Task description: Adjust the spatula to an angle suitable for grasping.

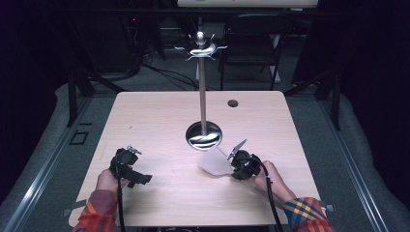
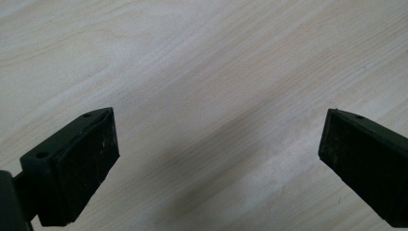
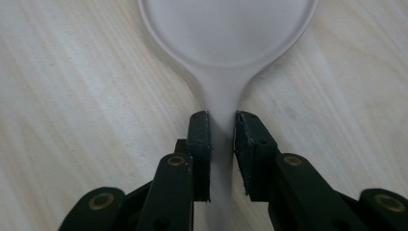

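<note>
On the table (image 1: pixel 159 116), right of centre, we have the right gripper (image 3: pixel 222 126) clamped on the handle of a white spoon (image 3: pixel 226 33), jaws nearly together with the handle pinched between the pads. Spoon bowl lies just in front of the chrome stand's base (image 1: pixel 203 136). Our left gripper (image 2: pixel 219 144) sits wide apart over bare wood, holding nothing.
</note>
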The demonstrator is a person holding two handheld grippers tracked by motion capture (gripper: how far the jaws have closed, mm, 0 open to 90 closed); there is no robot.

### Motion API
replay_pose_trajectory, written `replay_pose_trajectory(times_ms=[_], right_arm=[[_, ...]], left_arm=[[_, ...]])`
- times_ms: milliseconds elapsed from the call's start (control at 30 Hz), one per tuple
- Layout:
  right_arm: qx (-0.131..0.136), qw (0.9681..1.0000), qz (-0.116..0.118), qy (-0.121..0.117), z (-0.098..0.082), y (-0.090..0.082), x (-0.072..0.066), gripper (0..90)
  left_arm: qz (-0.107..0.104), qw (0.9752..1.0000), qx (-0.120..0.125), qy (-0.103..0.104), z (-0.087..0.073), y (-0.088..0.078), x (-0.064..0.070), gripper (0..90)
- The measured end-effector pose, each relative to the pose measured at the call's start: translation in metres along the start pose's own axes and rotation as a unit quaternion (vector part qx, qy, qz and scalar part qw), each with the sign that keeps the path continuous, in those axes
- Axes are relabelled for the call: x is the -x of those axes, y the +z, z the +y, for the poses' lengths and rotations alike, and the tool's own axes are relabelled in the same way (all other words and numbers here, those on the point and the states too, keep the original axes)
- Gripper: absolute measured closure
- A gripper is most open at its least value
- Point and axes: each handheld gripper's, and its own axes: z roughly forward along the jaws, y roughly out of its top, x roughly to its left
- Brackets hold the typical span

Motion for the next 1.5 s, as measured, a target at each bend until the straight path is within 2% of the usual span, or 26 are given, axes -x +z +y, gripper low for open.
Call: replay_pose_trajectory(times_ms=[33, 100, 167, 233, 267, 300, 367, 400, 433, 500, 533, 700, 733, 800, 867, 933, 1033, 1167, 1200, 1233, 1300, 1367, 1400, 1433, 1500], right_arm=[[-0.003, 1.0, 0.001, -0.006, 0.001, -0.001, -0.001, 76.4], [0.002, 1.0, 0.006, -0.002, 0.0, 0.0, -0.001, 76.1], [0.001, 0.9999, 0.01, 0.012, 0.0, 0.001, 0.0, 72.6], [-0.015, 0.9995, 0.011, 0.024, 0.0, 0.001, 0.003, 65.5], [-0.021, 0.9993, 0.007, 0.029, -0.001, -0.001, 0.004, 65.4], [-0.025, 0.9986, 0.017, 0.042, -0.004, -0.003, 0.006, 61.9], [-0.032, 0.9985, 0.013, 0.043, -0.005, -0.006, 0.006, 61.9], [-0.034, 0.998, 0.022, 0.05, -0.009, -0.009, 0.007, 61.0], [-0.046, 0.9976, 0.016, 0.05, -0.011, -0.012, 0.007, 60.7], [-0.048, 0.997, 0.014, 0.059, -0.016, -0.015, 0.007, 60.7], [-0.057, 0.9962, 0.014, 0.064, -0.024, -0.02, 0.008, 60.4], [-0.074, 0.9947, 0.014, 0.07, -0.038, -0.027, 0.01, 60.3], [-0.088, 0.9933, 0.02, 0.072, -0.043, -0.028, 0.01, 58.7], [-0.092, 0.9927, 0.026, 0.074, -0.046, -0.026, 0.009, 58.5], [-0.115, 0.991, 0.026, 0.064, -0.049, -0.024, 0.006, 58.7], [-0.136, 0.9893, 0.015, 0.051, -0.05, -0.022, 0.004, 61.7], [-0.14, 0.989, 0.005, 0.047, -0.051, -0.022, 0.005, 62.8], [-0.133, 0.9902, -0.003, 0.043, -0.051, -0.023, 0.006, 69.5], [-0.14, 0.9889, -0.019, 0.045, -0.051, -0.024, 0.008, 70.5], [-0.14, 0.9889, -0.019, 0.045, -0.051, -0.024, 0.008, 70.5], [-0.136, 0.9894, -0.033, 0.04, -0.051, -0.025, 0.01, 69.8], [-0.14, 0.9882, -0.048, 0.04, -0.051, -0.025, 0.012, 68.8], [-0.131, 0.989, -0.05, 0.049, -0.052, -0.023, 0.012, 68.1], [-0.138, 0.988, -0.055, 0.043, -0.051, -0.024, 0.014, 67.1], [-0.131, 0.9878, -0.066, 0.051, -0.051, -0.024, 0.016, 65.5]], left_arm=[[0.0, 1.0, 0.001, 0.0, 0.0, 0.0, 0.0, 0.2], [0.0, 1.0, 0.001, 0.0, 0.0, 0.0, 0.0, 0.2], [0.0, 1.0, 0.001, 0.0, 0.0, 0.0, 0.0, 0.2], [0.0, 1.0, 0.0, 0.0, 0.0, 0.0, 0.0, 0.2], [0.0, 1.0, 0.0, 0.001, 0.0, 0.0, 0.0, 0.2], [0.0, 1.0, 0.0, 0.001, -0.001, 0.0, 0.0, 0.2], [0.0, 1.0, 0.0, 0.001, -0.001, 0.0, 0.0, 0.2], [0.0, 1.0, 0.0, 0.001, -0.001, 0.0, 0.0, 0.2], [0.0, 1.0, 0.0, 0.002, -0.001, 0.0, 0.0, 0.2], [0.0, 1.0, 0.002, 0.002, -0.001, 0.0, 0.0, 0.2], [0.0, 1.0, 0.001, 0.002, -0.001, -0.001, 0.0, 0.2], [0.0, 1.0, 0.001, 0.002, -0.001, -0.001, 0.0, 0.2], [0.0, 1.0, 0.001, 0.003, -0.001, -0.001, 0.0, 0.2], [0.0, 1.0, 0.0, 0.003, -0.001, -0.001, 0.001, 0.2], [0.0, 1.0, 0.0, 0.004, -0.001, -0.001, 0.001, 0.2], [0.0, 1.0, -0.001, 0.004, -0.001, -0.001, 0.001, 0.3], [0.0, 1.0, 0.0, 0.003, -0.001, -0.001, 0.001, 0.2], [0.0, 1.0, -0.001, 0.004, -0.001, -0.001, 0.001, 0.3], [0.0, 1.0, -0.001, 0.005, -0.001, -0.001, 0.001, 0.3], [0.0, 1.0, -0.001, 0.005, -0.001, -0.001, 0.001, 0.3], [0.0, 1.0, -0.001, 0.005, -0.001, -0.001, 0.001, 0.4], [0.0, 1.0, -0.001, 0.005, -0.001, 0.0, 0.001, 0.3], [-0.001, 1.0, -0.001, 0.005, -0.001, 0.0, 0.001, 0.3], [0.0, 1.0, -0.001, 0.005, -0.001, 0.0, 0.001, 0.4], [0.0, 1.0, -0.001, 0.007, 0.0, 0.0, 0.001, 0.4]])
